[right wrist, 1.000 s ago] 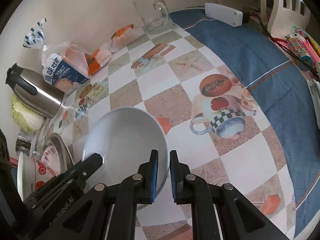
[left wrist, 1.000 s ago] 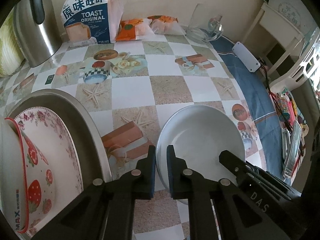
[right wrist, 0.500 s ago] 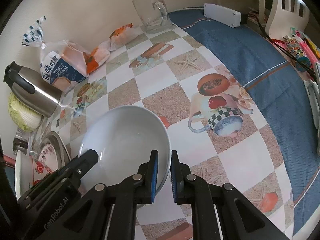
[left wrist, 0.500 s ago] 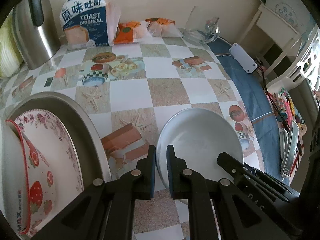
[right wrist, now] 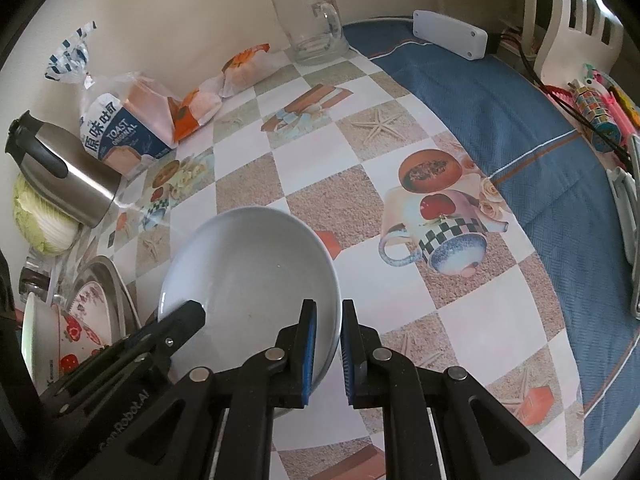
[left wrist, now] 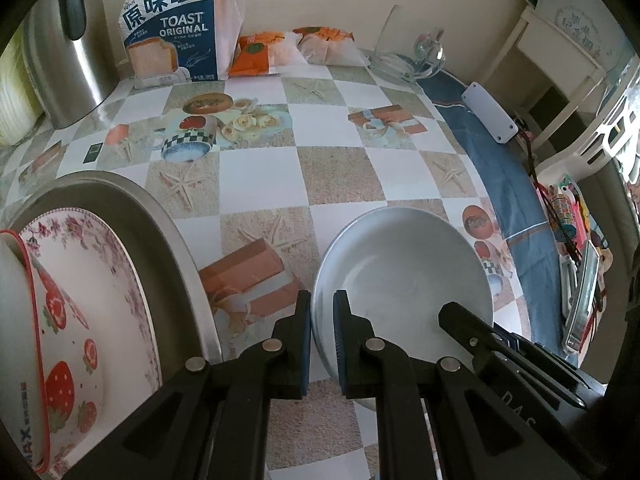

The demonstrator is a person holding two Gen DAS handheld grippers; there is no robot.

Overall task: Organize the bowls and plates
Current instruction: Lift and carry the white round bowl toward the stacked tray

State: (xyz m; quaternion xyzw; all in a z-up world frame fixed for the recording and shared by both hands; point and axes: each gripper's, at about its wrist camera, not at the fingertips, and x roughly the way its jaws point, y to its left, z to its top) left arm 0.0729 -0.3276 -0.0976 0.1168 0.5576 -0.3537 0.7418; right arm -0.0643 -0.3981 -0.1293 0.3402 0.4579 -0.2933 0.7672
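The blue-and-white plastic bread bag reads "原味吐司" and "TOAST ORIGINAL". The strawberry-patterned white bowl shows "MAX" on its rim. One black gripper arm bears "GenRobot.AI"; another shows "DAS".

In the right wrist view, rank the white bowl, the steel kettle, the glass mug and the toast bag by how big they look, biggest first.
1. white bowl, but it is nearest the camera.
2. steel kettle.
3. toast bag, close to the kettle, so that order is unsure.
4. glass mug, farthest away, so it may only look smallest.
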